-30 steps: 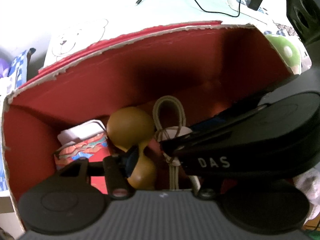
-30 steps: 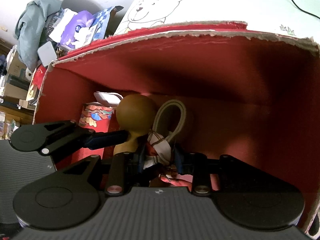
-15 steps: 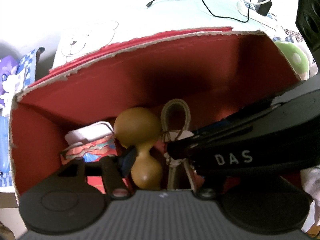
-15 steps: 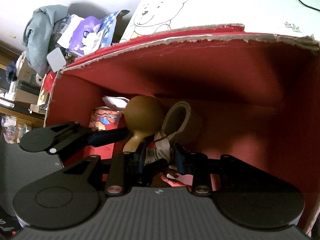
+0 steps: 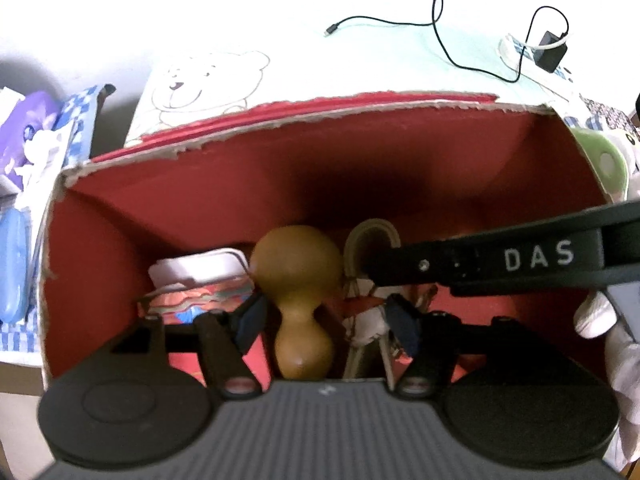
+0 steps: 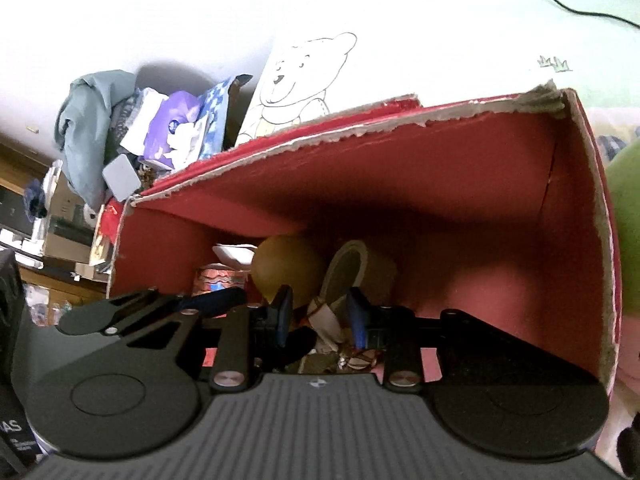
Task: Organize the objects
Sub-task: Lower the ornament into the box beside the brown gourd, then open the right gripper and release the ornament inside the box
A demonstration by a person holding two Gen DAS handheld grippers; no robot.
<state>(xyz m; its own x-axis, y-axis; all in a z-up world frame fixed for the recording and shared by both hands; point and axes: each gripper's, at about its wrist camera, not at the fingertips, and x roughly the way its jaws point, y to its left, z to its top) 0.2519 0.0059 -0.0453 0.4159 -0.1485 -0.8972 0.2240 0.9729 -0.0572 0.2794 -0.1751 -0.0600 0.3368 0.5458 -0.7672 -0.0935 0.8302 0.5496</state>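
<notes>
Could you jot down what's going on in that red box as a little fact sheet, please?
container: red cardboard box, torn top edge, open
inside: brown wooden gourd; roll of tape on edge; patterned packet; small cloth item
left tool: open, fingers either side of the gourd's neck
right tool: open, cloth item between its fingers
outside: bear drawing, black cable
</notes>
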